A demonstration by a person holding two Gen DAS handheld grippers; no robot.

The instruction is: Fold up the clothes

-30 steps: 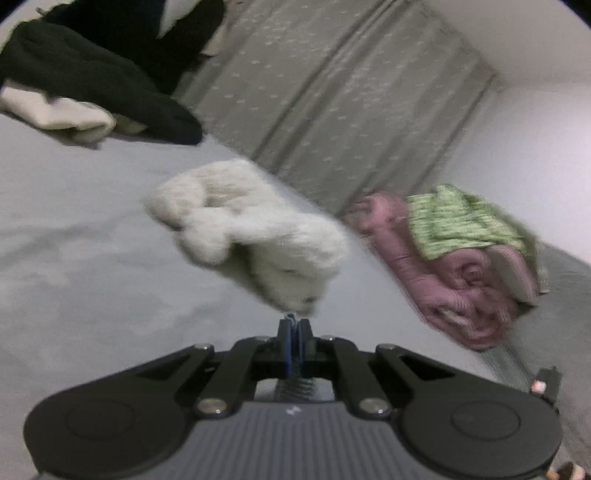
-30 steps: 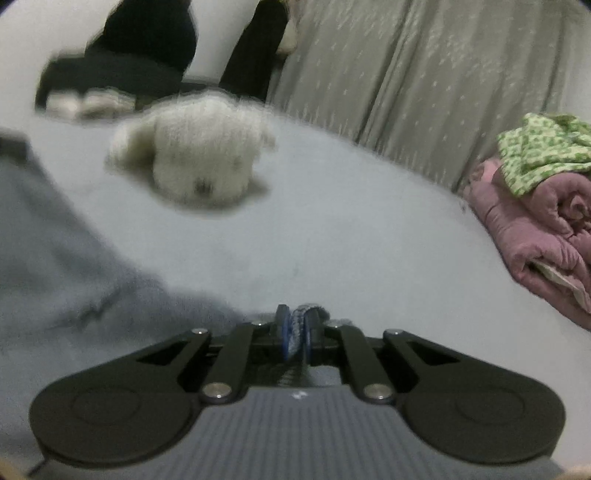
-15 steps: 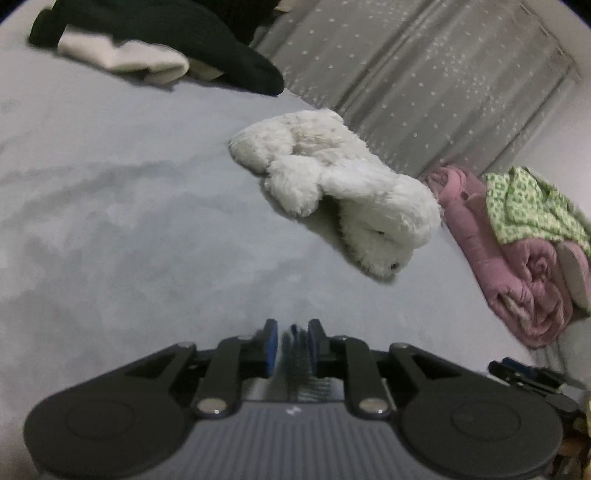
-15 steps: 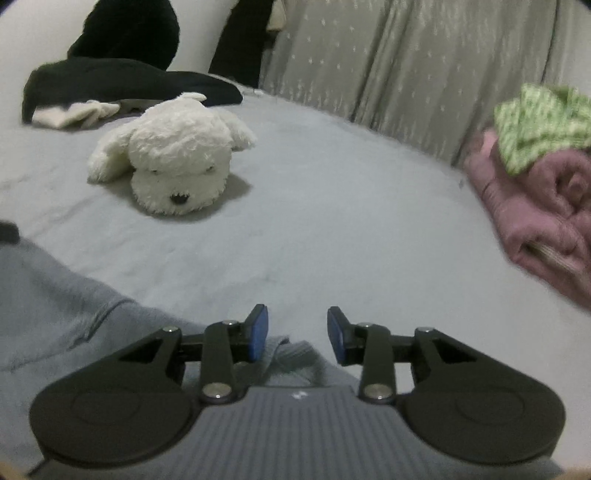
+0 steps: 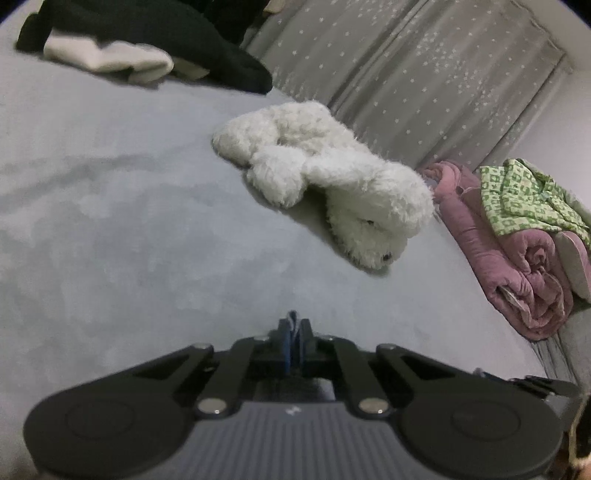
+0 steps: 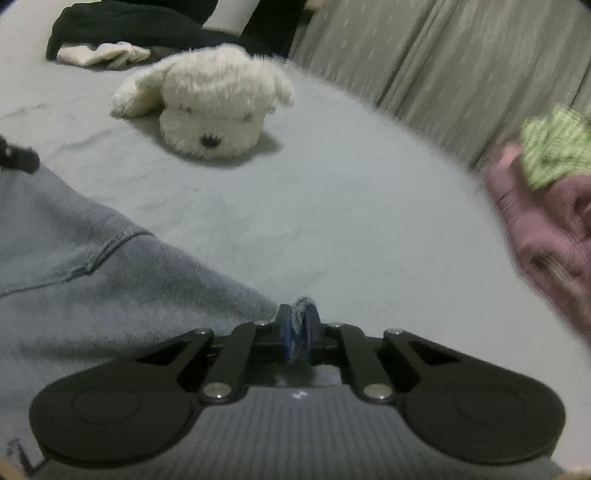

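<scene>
Two views covered the scene.

Left wrist view: The left tongs [image 5: 294, 334] were pressed together on a thin fold of blue-grey fabric, a tuft of which stood up between the blue pads [image 5: 284, 345]. The rest of that garment lay out of view beneath the tool. Ahead, the grey bed [image 5: 110, 229] spread wide and mostly bare. A white plush dog [image 5: 325, 184] lay on its side near the middle of the bed, head toward the camera and to the right. At the far left edge, a black garment [image 5: 147, 33] lay heaped over a white cloth [image 5: 107, 61]. At the right edge, a rolled pink quilt [image 5: 517, 266] rested with a green patterned garment [image 5: 524, 199] on top of it. A grey curtain [image 5: 406, 74] with small pale dots hung behind the bed.

Right wrist view: The right tongs [image 6: 299, 332] were closing, with a frayed edge of the grey sweatshirt [image 6: 92, 280] pinched between the pads [image 6: 286, 338]. The sweatshirt lay on the bed [image 6: 351, 221] to the left of the tool, a stitched seam curving across its surface. The plush dog [image 6: 210, 103] sat farther off, facing the camera, apart from the sweatshirt. Behind it lay the black garment [image 6: 147, 22] and the white cloth [image 6: 103, 53]. At the right, blurred, the pink quilt [image 6: 535, 229] carried the green garment [image 6: 554, 151]. The curtain [image 6: 443, 66] closed off the background.
</scene>
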